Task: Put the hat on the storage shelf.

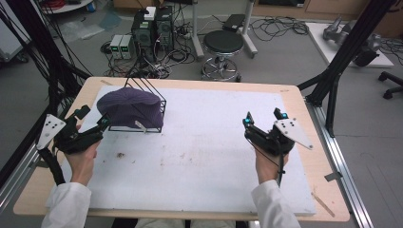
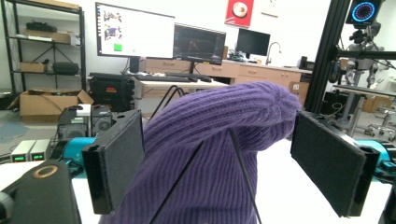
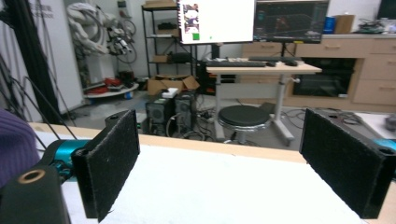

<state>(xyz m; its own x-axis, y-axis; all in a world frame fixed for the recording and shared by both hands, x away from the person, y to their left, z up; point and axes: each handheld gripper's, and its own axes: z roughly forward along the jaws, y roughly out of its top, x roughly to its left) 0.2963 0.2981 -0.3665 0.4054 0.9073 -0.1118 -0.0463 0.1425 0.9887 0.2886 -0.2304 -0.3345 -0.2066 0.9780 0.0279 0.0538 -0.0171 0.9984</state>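
Observation:
A purple knitted beanie [image 1: 129,107] is draped over a black wire frame stand [image 1: 153,93] at the back left of the white mat [image 1: 204,156]. In the left gripper view the beanie [image 2: 224,144] lies between the wide-apart jaws, with the frame's thin wires crossing in front. My left gripper [image 1: 93,118] is open just left of the beanie, close to its edge. My right gripper [image 1: 263,118] is open over the right side of the mat with nothing between its pads [image 3: 112,163]. The beanie's edge [image 3: 16,144] shows at the far left in the right gripper view.
The wooden table [image 1: 304,137] carries the white mat. Behind the table stand a black stool [image 1: 223,45], computer towers [image 1: 152,28] and tangled cables on the floor. Black frame posts [image 1: 347,42] rise at both table sides.

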